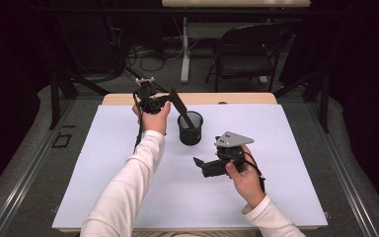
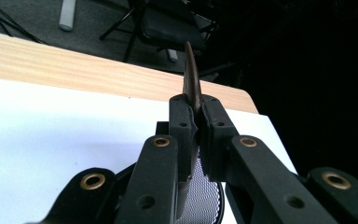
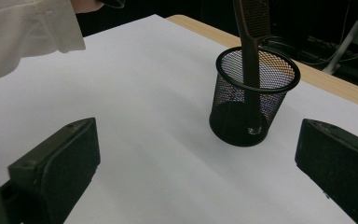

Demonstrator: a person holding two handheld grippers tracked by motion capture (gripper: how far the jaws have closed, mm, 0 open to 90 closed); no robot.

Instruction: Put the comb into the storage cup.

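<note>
While my left hand-held gripper (image 1: 164, 102) clamps the comb (image 3: 251, 42), its lower end sits inside the mesh cup (image 3: 254, 98) on the desk (image 1: 128, 163); I'd say release next. Right hand-held gripper (image 3: 198, 172) gapes empty.

My left claw (image 2: 196, 119) has its jaws clamped on a thin dark comb (image 2: 192, 79), seen edge-on and sticking up past the tips. Black mesh cup (image 2: 204, 200) sits right below the jaws. White sheet (image 2: 65, 135) covers the wooden surface (image 2: 74, 70). Black chair (image 2: 168, 23) beyond the far edge.
</note>
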